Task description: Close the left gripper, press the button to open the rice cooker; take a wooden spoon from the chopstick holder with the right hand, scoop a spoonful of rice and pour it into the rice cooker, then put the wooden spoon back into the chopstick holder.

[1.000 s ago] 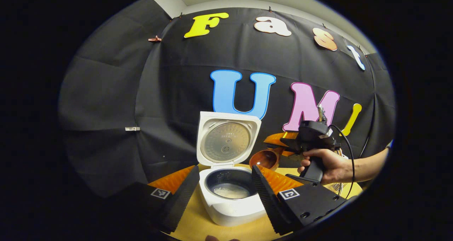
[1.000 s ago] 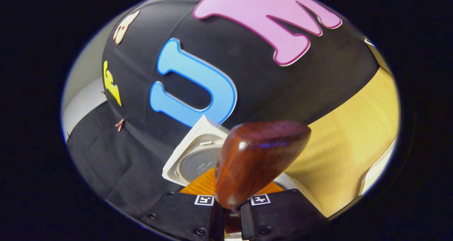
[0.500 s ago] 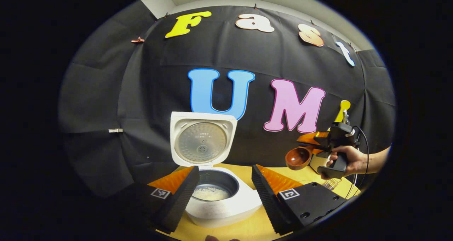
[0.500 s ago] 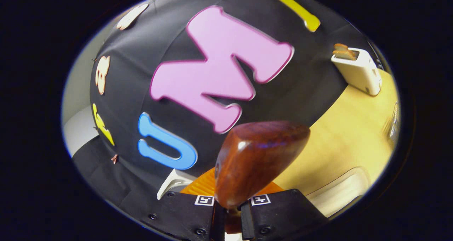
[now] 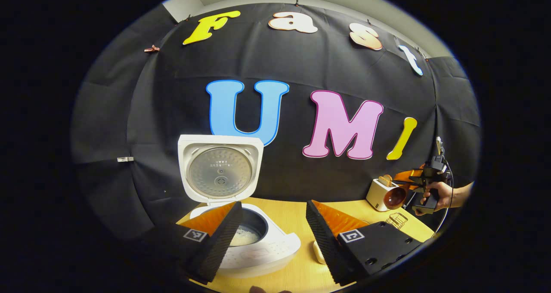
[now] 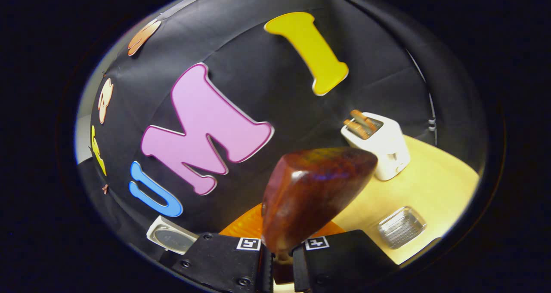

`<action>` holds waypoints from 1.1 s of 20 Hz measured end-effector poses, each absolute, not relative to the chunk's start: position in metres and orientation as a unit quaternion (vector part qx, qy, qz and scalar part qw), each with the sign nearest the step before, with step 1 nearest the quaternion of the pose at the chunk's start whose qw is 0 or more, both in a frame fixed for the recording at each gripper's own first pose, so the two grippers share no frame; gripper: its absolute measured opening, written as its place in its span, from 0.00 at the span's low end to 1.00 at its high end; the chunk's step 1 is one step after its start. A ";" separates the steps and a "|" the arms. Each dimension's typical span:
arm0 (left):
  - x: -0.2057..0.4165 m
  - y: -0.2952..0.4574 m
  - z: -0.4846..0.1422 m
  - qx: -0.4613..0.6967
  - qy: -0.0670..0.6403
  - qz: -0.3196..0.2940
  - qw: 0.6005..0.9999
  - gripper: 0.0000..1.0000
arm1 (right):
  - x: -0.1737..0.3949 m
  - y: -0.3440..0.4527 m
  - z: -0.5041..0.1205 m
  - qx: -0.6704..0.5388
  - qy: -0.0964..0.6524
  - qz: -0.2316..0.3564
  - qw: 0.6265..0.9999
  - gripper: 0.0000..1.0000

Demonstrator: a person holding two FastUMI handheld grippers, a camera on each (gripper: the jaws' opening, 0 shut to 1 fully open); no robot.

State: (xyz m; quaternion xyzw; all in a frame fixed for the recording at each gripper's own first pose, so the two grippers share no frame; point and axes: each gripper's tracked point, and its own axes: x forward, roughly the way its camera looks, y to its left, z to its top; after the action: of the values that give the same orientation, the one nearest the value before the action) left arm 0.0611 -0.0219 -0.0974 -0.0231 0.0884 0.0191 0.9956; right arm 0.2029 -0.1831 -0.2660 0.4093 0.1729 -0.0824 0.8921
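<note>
Moving away from the white rice cooker with its lid standing up (image 5: 241,224), the right gripper (image 5: 415,182) has gone far off to the right side of the yellow wooden table (image 5: 292,211), where a second ago it was close beside the pot. It is clenched tight on the handle of the dark brown wooden spoon (image 6: 312,194), so the spoon cannot slip. Its round bowl sticks out in front of the right gripper (image 6: 282,258); I cannot tell if any rice is left in it. White rice (image 5: 243,238) lies in the pot, so the pouring looks done. I think the spoon is going back to its holder, which must be why it is carried to the right. A white toaster with two slices of toast (image 6: 379,144) and a small see-through ribbed tray (image 6: 401,226) sit on that side, near the spoon. The left gripper (image 5: 271,232) waits just above the cooker with its fingers spread apart, holding nothing, out of the way.
</note>
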 end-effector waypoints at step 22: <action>0.058 -0.068 -0.101 0.021 0.135 0.042 0.990 0.95 | 0.181 -0.251 -0.449 0.261 0.322 -0.091 0.905 0.22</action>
State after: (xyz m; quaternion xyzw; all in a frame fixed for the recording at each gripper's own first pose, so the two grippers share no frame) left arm 0.0577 -0.0684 -0.1006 0.0206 0.1347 0.0416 0.9898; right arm 0.1814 -0.2509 -0.4489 0.2611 0.3220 -0.0909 0.9055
